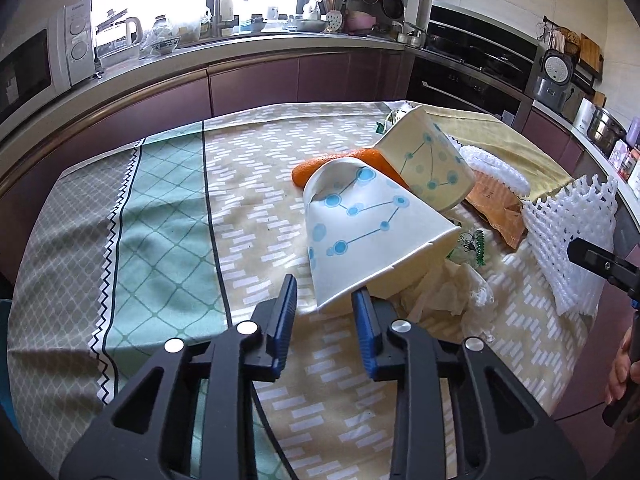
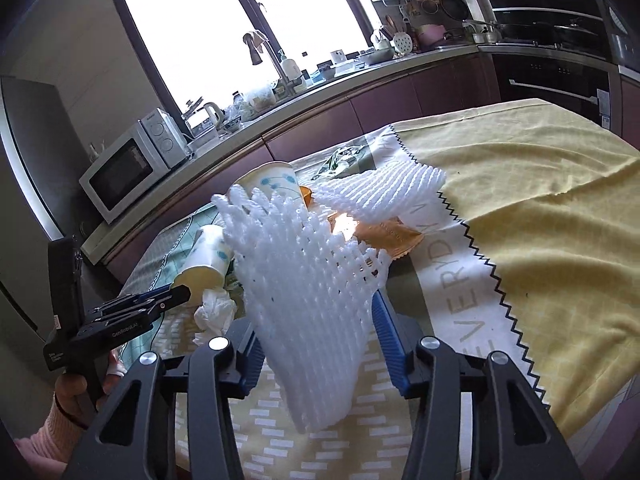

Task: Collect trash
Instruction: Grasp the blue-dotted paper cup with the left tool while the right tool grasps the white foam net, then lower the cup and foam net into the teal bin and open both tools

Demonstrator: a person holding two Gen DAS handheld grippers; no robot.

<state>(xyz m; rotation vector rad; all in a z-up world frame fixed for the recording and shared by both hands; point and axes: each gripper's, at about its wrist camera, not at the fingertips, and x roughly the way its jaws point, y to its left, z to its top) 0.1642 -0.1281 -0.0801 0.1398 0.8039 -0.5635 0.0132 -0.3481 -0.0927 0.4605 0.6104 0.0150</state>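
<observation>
The left gripper (image 1: 324, 300) stands wide apart, its blue fingers (image 1: 286, 308) just short of a tipped paper cup (image 1: 360, 232) lying on the surface (image 1: 168, 216); the right gripper (image 2: 316, 336) is also spread wide, a white foam net (image 2: 304, 280) standing between its fingers without clear contact. Behind the near cup lie a 2nd cup (image 1: 428, 160), an orange peel (image 1: 320, 166), crumpled tissue (image 1: 452, 292), a brown wrapper (image 1: 496, 204) and another foam net (image 2: 380, 192); a patterned cloth in green, beige and yellow covers the surface. Beyond, a kitchen counter (image 1: 248, 42) curves under a bright window (image 2: 240, 20), with a microwave (image 2: 132, 164), a faucet (image 2: 260, 48) and a built-in oven (image 1: 472, 64).
</observation>
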